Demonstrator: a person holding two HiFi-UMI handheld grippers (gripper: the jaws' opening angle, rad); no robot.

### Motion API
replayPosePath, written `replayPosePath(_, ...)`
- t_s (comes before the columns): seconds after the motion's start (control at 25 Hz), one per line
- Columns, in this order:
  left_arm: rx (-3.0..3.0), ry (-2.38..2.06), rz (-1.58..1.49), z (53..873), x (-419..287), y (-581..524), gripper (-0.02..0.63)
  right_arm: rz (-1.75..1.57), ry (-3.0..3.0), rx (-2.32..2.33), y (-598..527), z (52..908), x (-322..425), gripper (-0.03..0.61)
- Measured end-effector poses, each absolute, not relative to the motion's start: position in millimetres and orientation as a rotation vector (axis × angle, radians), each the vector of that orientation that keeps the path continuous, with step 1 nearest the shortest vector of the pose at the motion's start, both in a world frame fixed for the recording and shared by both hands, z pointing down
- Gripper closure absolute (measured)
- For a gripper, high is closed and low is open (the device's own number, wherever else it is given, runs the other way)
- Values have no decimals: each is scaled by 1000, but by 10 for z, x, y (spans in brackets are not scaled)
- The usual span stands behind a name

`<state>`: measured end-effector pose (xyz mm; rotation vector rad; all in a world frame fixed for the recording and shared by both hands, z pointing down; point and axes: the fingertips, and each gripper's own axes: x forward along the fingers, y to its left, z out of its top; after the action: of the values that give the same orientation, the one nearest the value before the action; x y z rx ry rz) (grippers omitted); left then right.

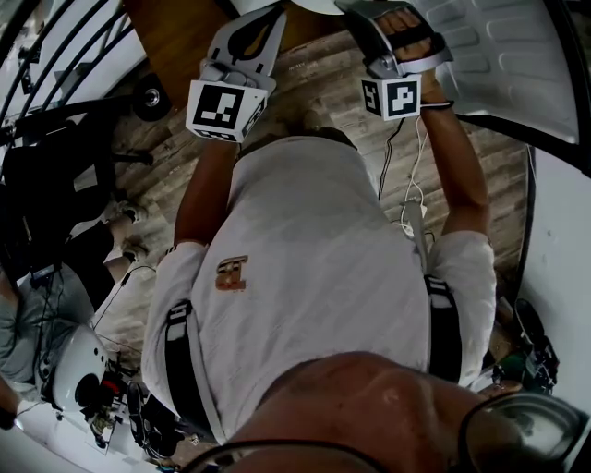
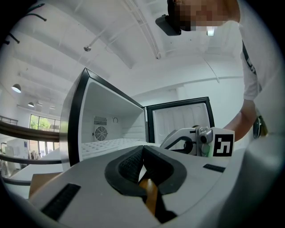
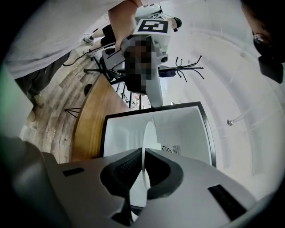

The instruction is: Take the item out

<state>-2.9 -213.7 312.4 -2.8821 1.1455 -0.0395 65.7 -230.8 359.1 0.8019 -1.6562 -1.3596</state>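
Note:
In the right gripper view a thin white plate [image 3: 146, 142] stands edge-on between the dark pads [image 3: 162, 171], and my right gripper [image 3: 143, 165] is shut on it. Behind the plate is a small fridge [image 3: 180, 129] with its white inside open. My left gripper [image 2: 142, 156] is shut with nothing between its pads, and it points level at the same fridge [image 2: 111, 129] and its swung-out door [image 2: 180, 118]. The right gripper [image 2: 189, 141] shows just to its right. In the head view both grippers, left [image 1: 263, 14] and right [image 1: 362, 11], are held out at the top edge.
The fridge stands on a wooden top [image 3: 89, 124]. Its white door [image 1: 517, 55] fills the upper right of the head view. Cables [image 1: 406, 199] trail over the plank floor. Dark equipment [image 1: 55, 175] and another person [image 1: 37, 319] are at the left. A coat stand [image 3: 187, 69] is behind.

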Motion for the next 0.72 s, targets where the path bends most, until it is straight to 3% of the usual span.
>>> replayPosePath(0.72,-2904,1118,-12,3175,31,-2010,595,-1390,-1645,826,-1986,3272,635,538)
